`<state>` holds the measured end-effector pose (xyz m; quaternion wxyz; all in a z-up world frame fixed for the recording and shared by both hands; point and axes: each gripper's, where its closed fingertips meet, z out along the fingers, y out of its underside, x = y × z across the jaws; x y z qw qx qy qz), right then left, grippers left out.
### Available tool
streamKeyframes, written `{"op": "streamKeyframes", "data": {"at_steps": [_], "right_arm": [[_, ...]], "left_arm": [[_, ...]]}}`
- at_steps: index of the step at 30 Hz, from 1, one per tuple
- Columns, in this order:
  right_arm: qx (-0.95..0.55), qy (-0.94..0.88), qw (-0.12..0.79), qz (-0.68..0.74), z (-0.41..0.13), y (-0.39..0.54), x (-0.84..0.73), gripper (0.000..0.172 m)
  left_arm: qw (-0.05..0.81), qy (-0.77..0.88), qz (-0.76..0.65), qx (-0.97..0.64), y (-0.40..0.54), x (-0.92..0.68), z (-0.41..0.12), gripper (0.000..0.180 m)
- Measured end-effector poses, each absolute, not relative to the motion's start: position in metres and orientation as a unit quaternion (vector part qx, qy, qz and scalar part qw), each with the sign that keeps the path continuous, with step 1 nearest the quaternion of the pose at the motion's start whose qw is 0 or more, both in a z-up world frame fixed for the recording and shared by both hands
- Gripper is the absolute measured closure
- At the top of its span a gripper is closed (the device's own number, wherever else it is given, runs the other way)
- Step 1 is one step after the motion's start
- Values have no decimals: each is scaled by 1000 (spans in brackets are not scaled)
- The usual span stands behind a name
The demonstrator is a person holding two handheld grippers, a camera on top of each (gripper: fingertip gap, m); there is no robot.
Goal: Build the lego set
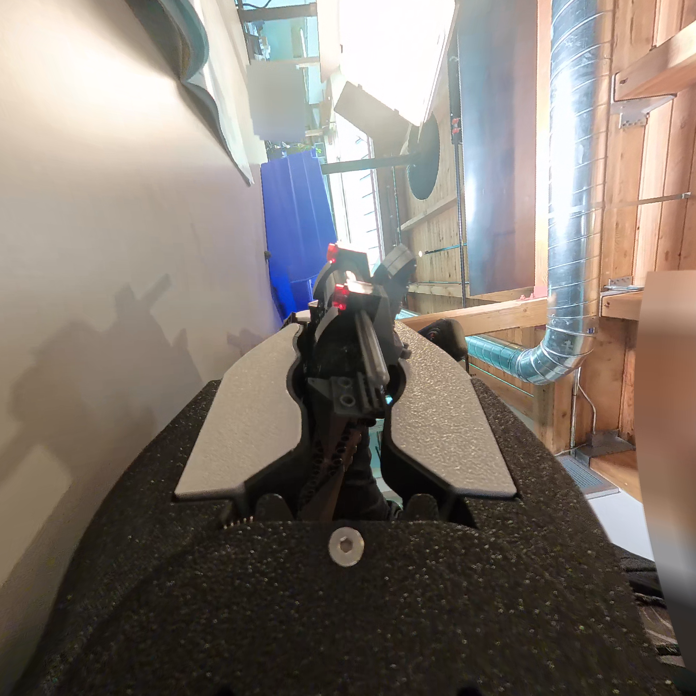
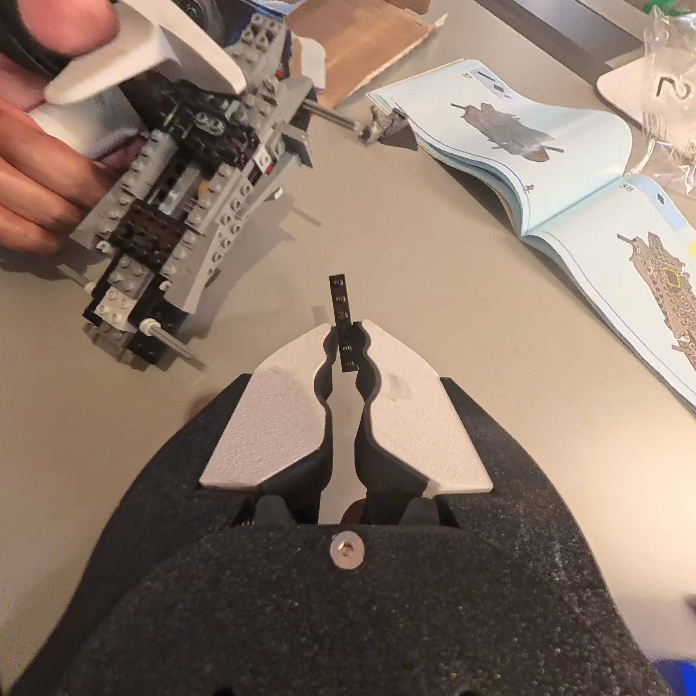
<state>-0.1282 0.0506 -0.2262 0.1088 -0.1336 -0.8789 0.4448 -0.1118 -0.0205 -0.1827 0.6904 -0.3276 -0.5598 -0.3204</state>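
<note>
Above a beige table [image 2: 433,263], the right gripper [image 2: 344,333] pinched a light, stiff black plate [image 2: 341,301] mid-length, near the fragile-looking brick model [image 2: 180,211] clamped in the left gripper [image 1: 346,361].

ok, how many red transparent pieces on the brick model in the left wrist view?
2. One red piece at the model's far top end, the other red piece just below it, nearer the left gripper. More may be hidden behind.
</note>
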Motion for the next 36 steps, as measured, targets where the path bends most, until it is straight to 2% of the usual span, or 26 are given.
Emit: {"op": "streamKeyframes", "data": {"at_steps": [16,26,31,36], "right_arm": [[-160,-905,87,385,-248,41,-171,165],[-166,-906,63,384,-250,40,-171,165],[-152,-914,97,364,-254,40,-171,164],[-145,-916,123,353,-255,40,-170,163]], "left_arm": [[722,-506,-321,-345,-30,-152,-171,140],[697,-544,-326,-334,-31,-159,-183,139],[677,-571,-333,-323,-31,-162,-191,132],[674,-575,-346,-309,-33,-161,-191,134]]}}
